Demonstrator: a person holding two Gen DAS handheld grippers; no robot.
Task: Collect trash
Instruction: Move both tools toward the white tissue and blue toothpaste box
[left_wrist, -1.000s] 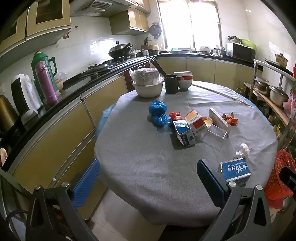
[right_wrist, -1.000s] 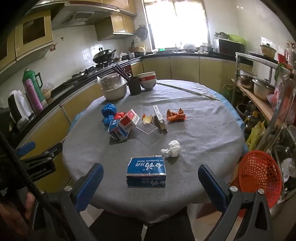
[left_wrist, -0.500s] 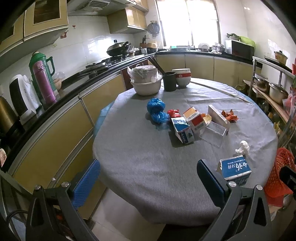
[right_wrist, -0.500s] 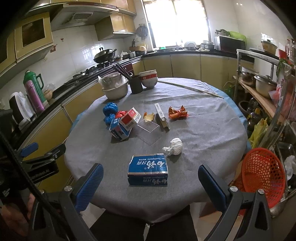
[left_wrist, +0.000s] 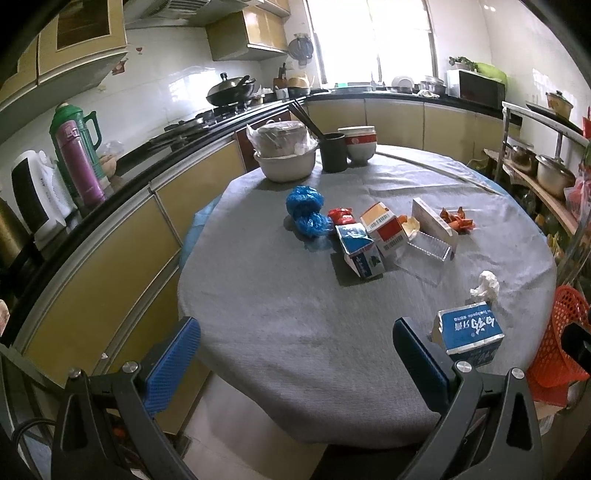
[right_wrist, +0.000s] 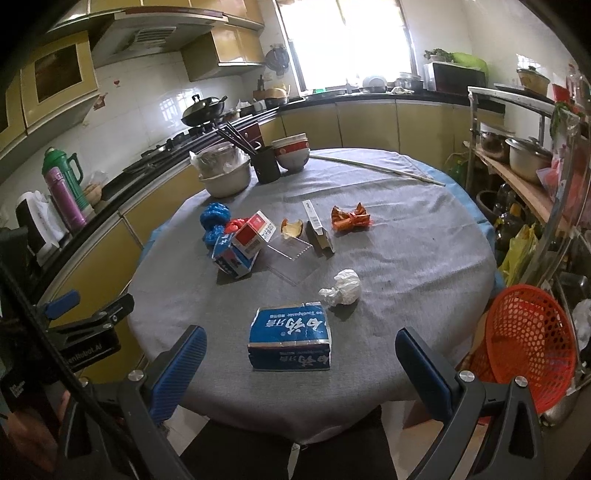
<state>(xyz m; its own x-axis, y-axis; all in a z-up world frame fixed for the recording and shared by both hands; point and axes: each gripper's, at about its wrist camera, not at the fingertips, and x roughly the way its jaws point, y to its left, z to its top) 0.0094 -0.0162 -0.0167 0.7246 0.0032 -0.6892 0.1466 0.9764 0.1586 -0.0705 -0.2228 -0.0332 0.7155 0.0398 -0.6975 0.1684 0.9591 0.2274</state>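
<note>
Hovering off the near edge of the round table, the right gripper has its jaws spread wide and empty, with the blue box lying straight ahead between the line of its fingers and the crumpled white paper just beyond that. The left gripper is likewise released and holds nothing, with the blue box off to its right and the main heap of trash farther ahead: blue plastic bags, a red wrapper, two small cartons, a clear plastic lid and an orange wrapper. A likely slip is the flat blue box sliding on the grey cloth instead of lifting, if the fingers close on its shallow sides too high. The clear lid is thin and could flex out of a pinch (it is also hard to see against the cloth). The red basket sits to the right of the right gripper, below table height, so a loose drop could miss its rim. Whether it is the intended bin cannot be told; its bottom is cut off, and the table's near edge is hidden behind both grippers.
</note>
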